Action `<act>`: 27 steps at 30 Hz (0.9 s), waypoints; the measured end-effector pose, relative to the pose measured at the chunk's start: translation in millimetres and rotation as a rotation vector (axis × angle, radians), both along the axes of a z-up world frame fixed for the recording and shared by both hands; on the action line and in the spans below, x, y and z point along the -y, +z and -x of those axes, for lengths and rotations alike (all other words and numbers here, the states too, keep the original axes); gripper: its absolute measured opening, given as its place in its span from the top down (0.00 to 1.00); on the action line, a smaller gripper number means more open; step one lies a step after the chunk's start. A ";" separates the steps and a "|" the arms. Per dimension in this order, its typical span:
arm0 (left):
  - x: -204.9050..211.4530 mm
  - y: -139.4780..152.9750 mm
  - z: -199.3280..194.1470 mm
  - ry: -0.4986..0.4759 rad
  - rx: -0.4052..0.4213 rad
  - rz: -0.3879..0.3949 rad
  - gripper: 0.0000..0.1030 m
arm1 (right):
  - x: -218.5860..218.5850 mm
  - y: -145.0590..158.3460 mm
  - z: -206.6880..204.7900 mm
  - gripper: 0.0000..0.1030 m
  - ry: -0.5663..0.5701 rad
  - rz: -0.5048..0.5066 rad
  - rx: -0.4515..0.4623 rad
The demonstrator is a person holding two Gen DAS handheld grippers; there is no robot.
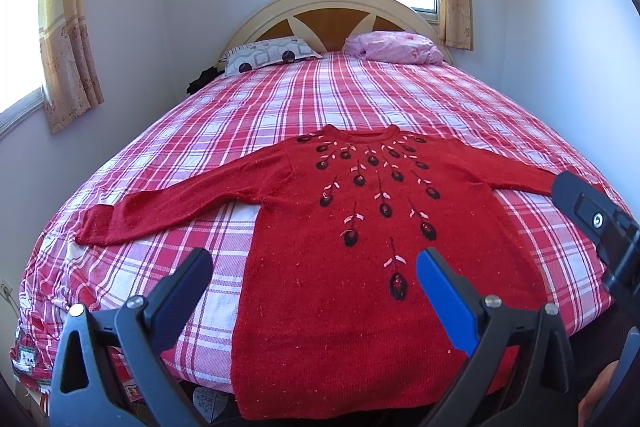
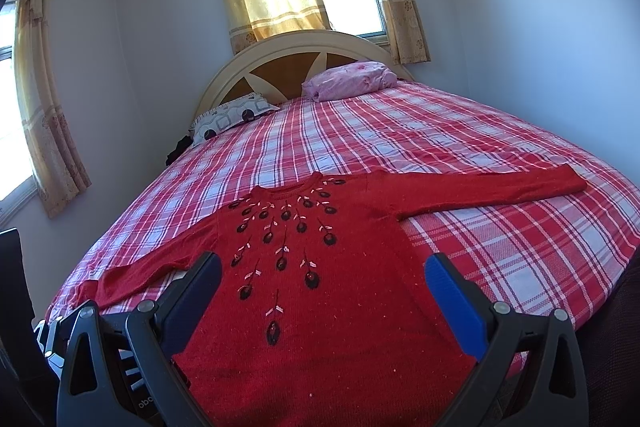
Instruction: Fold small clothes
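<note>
Left gripper (image 1: 314, 269) and right gripper (image 2: 323, 277): jaws spread wide, nothing held; both hover above the hem end of the red sweater (image 1: 360, 247), which lies flat, front up, sleeves outstretched, on the plaid bed (image 1: 280, 95) (near its foot); no fold made; every fold is left to do.

Only one piece of lettering shows. In the right wrist view, at the lower left of the frame, pale characters stand on the dark body of the left gripper (image 2: 132, 383); they look like "obo", seen at a slant and cut off by the frame edge, so the full word cannot be made out. Nothing readable appears in the left wrist view.
</note>
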State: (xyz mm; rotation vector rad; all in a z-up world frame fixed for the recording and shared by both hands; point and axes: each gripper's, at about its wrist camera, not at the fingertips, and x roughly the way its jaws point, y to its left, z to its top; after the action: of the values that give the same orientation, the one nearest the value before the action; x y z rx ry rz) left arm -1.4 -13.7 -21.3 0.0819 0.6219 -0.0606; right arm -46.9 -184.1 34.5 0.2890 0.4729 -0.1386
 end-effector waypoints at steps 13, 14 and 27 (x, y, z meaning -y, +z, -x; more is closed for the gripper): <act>-6.1 -14.7 -23.0 -0.043 -0.055 0.015 0.00 | 47.8 -26.6 -22.3 0.01 -0.094 -0.073 -0.059; -6.7 -18.1 -28.6 -0.044 -0.062 0.013 0.00 | 57.5 -29.9 -25.2 0.01 -0.111 -0.081 -0.066; -3.2 -35.0 -99.5 -0.057 -0.113 0.001 0.00 | 317.2 -61.7 -42.6 0.09 -0.581 -0.112 -0.168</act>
State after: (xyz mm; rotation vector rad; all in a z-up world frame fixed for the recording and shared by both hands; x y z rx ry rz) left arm 98.1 -10.5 -56.2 0.0956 0.7330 -0.1214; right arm -4.2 -501.3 -27.2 0.5226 0.5542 -0.7081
